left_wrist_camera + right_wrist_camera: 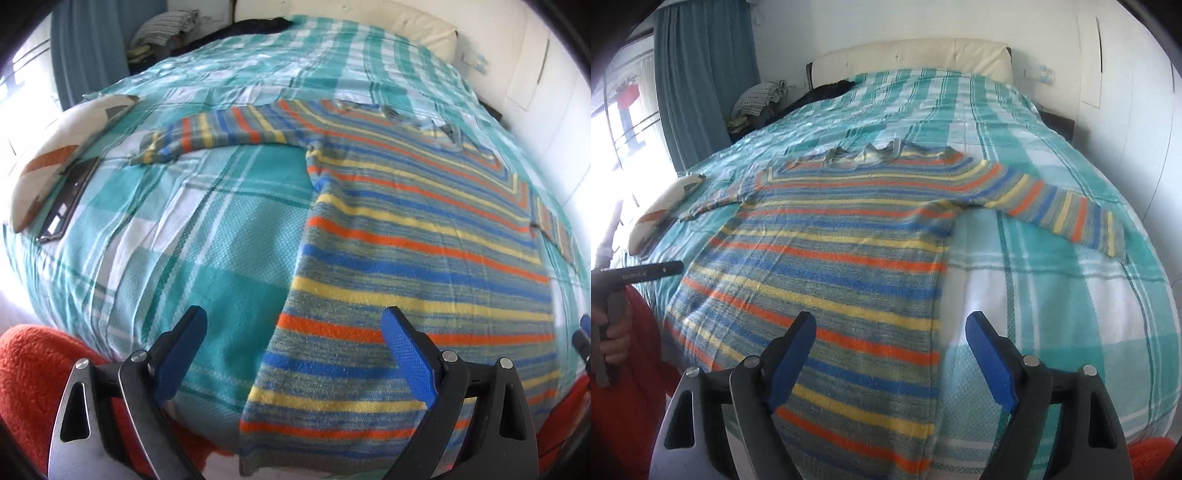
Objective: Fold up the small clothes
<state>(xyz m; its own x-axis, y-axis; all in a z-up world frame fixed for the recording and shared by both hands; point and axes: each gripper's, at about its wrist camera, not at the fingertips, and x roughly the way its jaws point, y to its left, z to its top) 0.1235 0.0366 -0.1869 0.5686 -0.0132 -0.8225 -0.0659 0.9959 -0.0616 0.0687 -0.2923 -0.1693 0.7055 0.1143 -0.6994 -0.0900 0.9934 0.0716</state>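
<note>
A small striped sweater point(406, 236), in blue, orange, yellow and grey bands, lies flat and spread out on the bed, both sleeves out to the sides. It also shows in the right wrist view point(834, 266). My left gripper point(293, 325) is open over the sweater's lower left hem edge, one finger point(184, 350) over the bedspread and the other over the sweater. My right gripper point(890, 328) is open over the sweater's lower right hem edge. Neither holds anything. The left gripper's body point(639, 273) shows at the left of the right wrist view.
The bed has a teal and white plaid bedspread point(207, 229). A patterned pillow point(62, 155) and a dark flat device point(70, 195) lie at its left side. A cream headboard point(912, 55), a clothes pile point(757, 99) and a red fleece point(33, 369) are nearby.
</note>
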